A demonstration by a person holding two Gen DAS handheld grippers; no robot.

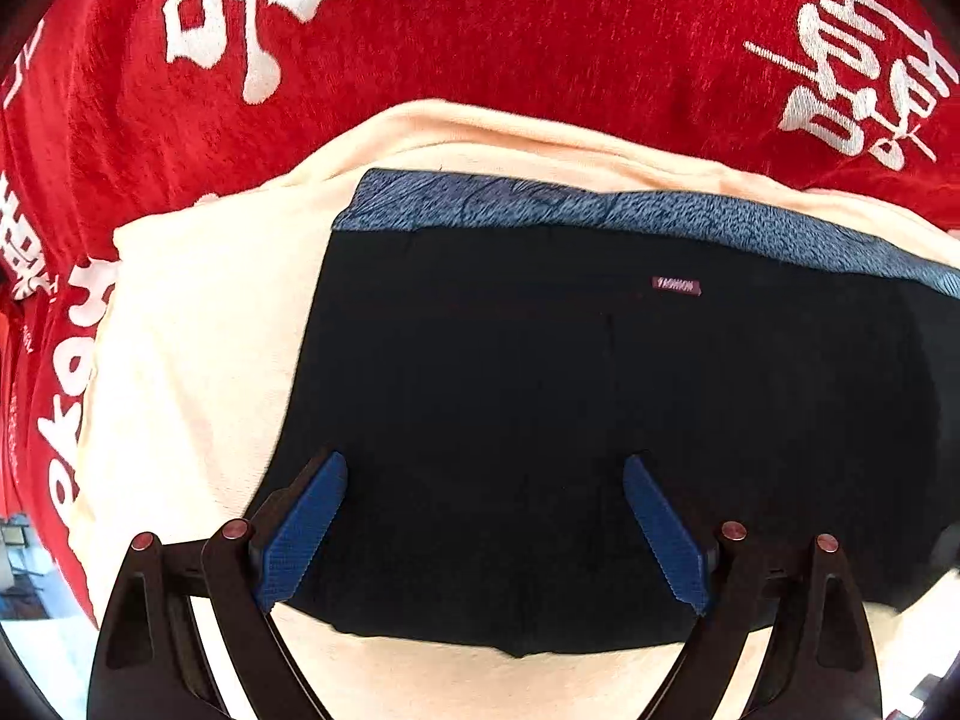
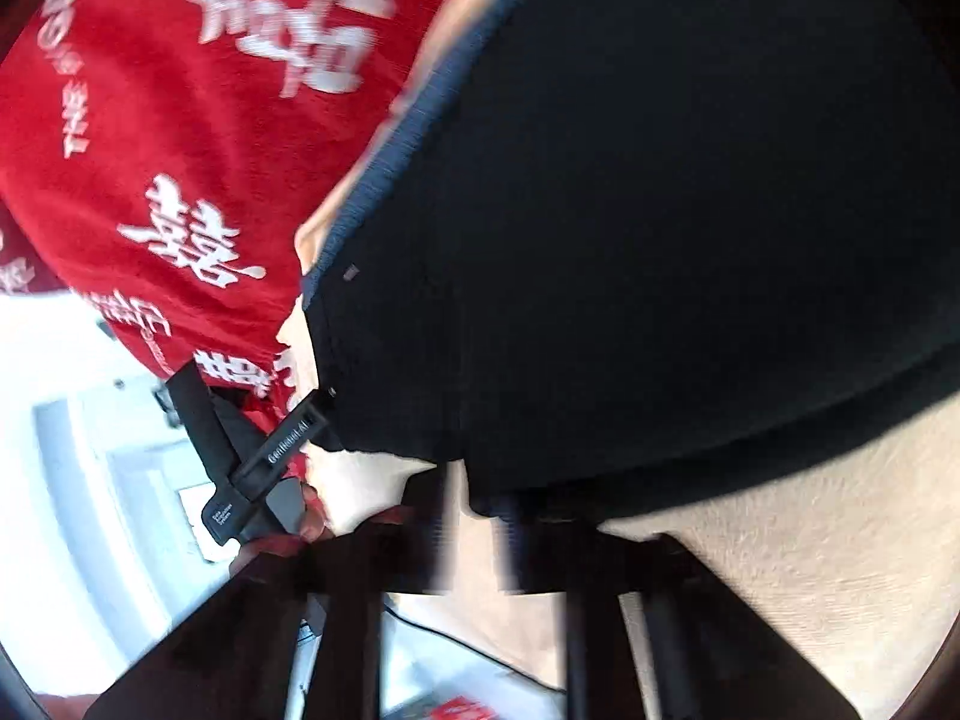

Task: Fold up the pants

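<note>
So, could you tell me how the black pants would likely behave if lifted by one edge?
The black pants look like soft fabric lying flat in folded layers, so they would probably droop and unfold. They seem light. On the cream cloth, a push would likely bunch them rather than slide them.

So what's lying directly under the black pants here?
A cream cloth lies under the black pants, showing past their edges, and a red blanket with white characters lies beneath that. Whatever is below the pants' middle is covered.
</note>
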